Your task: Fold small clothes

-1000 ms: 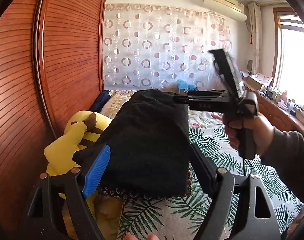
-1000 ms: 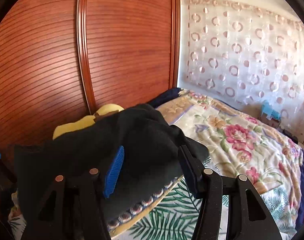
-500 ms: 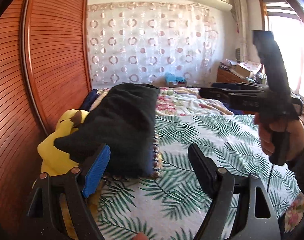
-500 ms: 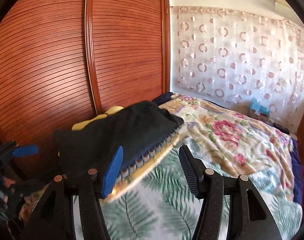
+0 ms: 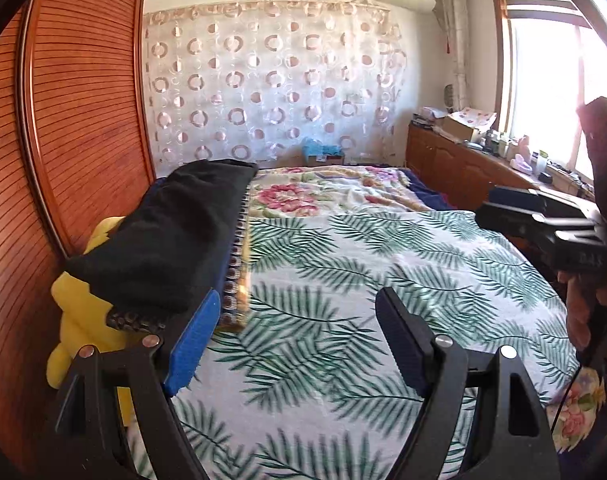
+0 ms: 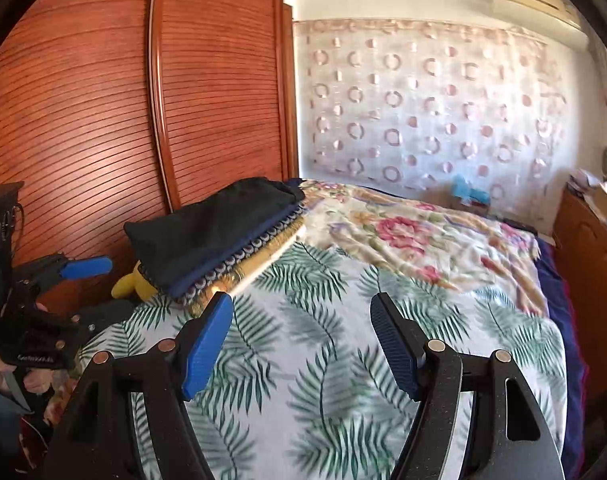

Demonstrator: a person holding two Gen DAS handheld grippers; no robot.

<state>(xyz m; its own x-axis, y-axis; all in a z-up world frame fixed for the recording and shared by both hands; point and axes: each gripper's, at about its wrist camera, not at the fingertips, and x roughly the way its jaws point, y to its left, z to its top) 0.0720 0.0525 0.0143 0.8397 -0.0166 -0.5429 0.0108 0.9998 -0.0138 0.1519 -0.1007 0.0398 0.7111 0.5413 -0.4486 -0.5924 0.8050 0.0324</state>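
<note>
Two grippers hover over a palm-leaf bedspread (image 5: 343, 264): the left gripper (image 5: 295, 340) stands apart and empty, the right gripper (image 6: 301, 340) is opening, nothing between. Folded black clothes (image 6: 215, 220) top a pile ahead-left of both.

Each gripper was built of black speckled arms fixed with silver screws: the left gripper (image 5: 295, 334) and right gripper (image 6: 301, 330) each carried one blue ribbed pad and one dark ribbed pad.
</note>
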